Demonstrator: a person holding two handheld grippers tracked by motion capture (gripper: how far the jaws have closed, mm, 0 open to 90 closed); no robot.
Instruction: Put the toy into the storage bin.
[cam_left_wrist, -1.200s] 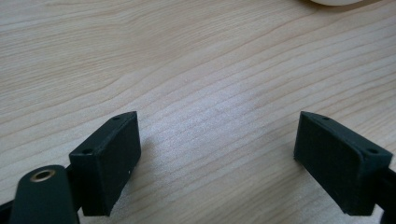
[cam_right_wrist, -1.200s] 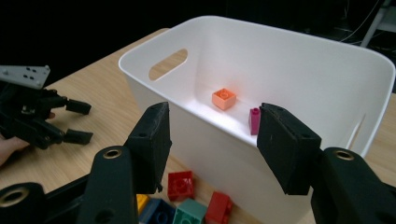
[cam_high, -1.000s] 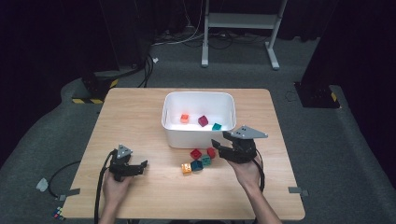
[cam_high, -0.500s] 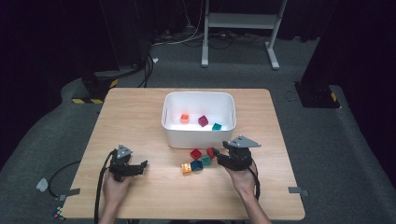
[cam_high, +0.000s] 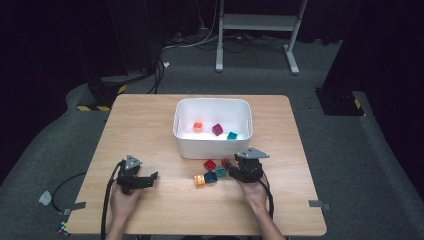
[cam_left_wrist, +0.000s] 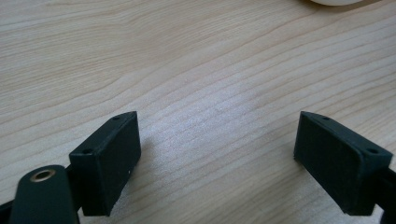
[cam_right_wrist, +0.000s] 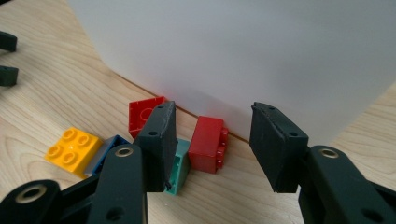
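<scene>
Against the smooth white wall of the plastic bin (cam_right_wrist: 243, 51), we see a studded red brick (cam_right_wrist: 208, 143) lying on its side on the pale wood-grain table (cam_left_wrist: 201, 60). Our right gripper (cam_right_wrist: 212, 144) straddles it, its flat black jaws closing in but not yet touching it. Our left gripper (cam_left_wrist: 217, 156) rests with jaws wide apart over bare wood.

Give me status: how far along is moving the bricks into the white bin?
Done: three bricks lie in the white bin. In hand: the right tool is low with its jaws just closing around the red brick, pads not yet on it. Left: that brick and four others on the table. The left tool rests open.
</scene>
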